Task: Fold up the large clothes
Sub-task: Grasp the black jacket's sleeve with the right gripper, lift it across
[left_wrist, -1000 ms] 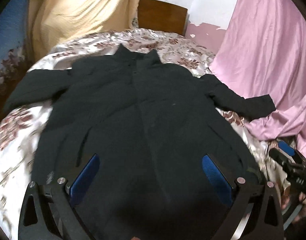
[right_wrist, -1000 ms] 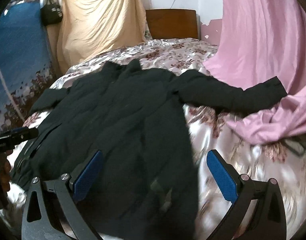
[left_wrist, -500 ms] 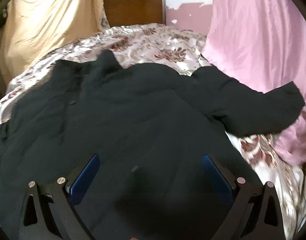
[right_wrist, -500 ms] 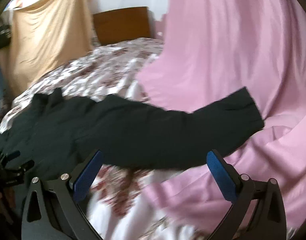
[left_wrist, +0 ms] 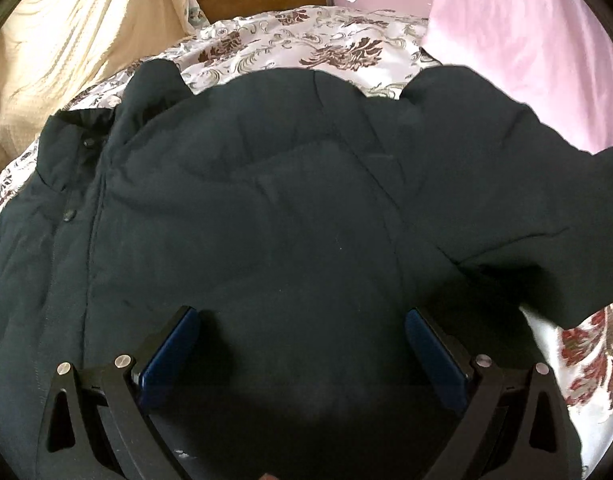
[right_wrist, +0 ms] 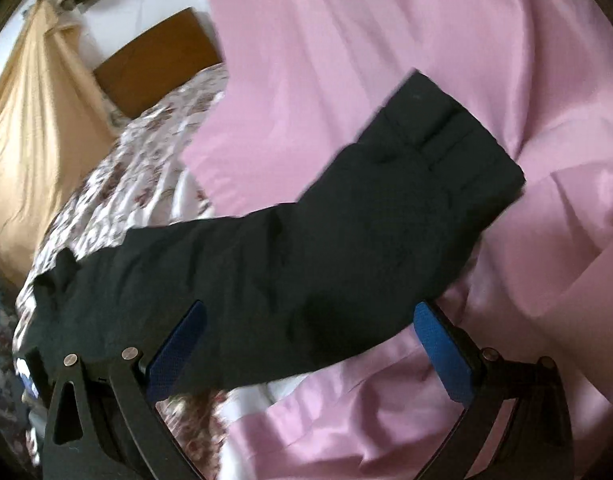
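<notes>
1. The left gripper [left_wrist: 302, 352] has its 2 fingers [left_wrist: 170, 350] spread wide, pinching nothing; the jacket [left_wrist: 242, 216] fills the gap between them and runs on ahead of the tips.
2. The jacket lies front-up on the floral bedspread [left_wrist: 306, 40], collar ahead and to the left of the left fingers, a snap placket further left.
3. Its sleeve [left_wrist: 506, 184] stretches ahead and to the right of the left fingers, toward the pink sheet [left_wrist: 526, 40].
4. The right gripper [right_wrist: 306, 340] also has its 2 fingers [right_wrist: 446, 356] spread apart, gripping nothing.
5. In the right wrist view the sleeve [right_wrist: 346, 248] crosses just ahead of and between the fingertips, cuff ahead to the right, lying on the pink sheet [right_wrist: 386, 40]. Whether the fingers touch it I cannot tell.
6. A yellow cloth [right_wrist: 30, 120] hangs far ahead to the left of the right fingers, beside a wooden headboard [right_wrist: 154, 64].
</notes>
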The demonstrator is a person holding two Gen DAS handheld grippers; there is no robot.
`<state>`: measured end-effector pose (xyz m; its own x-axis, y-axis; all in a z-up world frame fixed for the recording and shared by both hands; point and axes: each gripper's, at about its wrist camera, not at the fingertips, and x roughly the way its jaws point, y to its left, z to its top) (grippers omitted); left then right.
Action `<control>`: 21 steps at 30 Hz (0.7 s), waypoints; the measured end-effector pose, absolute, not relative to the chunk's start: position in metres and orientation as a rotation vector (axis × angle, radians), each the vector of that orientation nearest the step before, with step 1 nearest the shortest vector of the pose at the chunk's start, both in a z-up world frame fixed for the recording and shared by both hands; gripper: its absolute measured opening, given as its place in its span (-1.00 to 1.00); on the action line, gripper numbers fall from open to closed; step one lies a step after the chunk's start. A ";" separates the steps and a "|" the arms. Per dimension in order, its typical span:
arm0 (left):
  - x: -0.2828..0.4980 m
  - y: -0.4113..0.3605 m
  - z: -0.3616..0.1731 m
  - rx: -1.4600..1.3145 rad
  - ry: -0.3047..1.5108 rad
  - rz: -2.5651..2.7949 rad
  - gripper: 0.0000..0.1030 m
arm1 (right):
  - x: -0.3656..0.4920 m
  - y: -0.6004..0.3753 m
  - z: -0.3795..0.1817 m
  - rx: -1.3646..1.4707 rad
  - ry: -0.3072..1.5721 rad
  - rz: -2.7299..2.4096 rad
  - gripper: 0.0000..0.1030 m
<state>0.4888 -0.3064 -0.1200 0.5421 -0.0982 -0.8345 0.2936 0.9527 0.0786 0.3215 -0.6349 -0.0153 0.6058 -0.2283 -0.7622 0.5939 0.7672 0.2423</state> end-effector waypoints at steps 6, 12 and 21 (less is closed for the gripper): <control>0.492 -0.308 -0.128 0.205 0.982 -0.239 1.00 | 0.322 -0.663 -0.046 0.667 0.717 -0.627 0.43; 0.492 -0.292 -0.118 0.139 1.004 -0.273 1.00 | 0.331 -0.655 -0.047 0.700 0.613 -0.649 -0.77; 0.486 -0.223 -0.088 0.127 1.028 -0.264 1.00 | 0.356 -0.556 0.029 0.439 0.457 -0.451 -0.88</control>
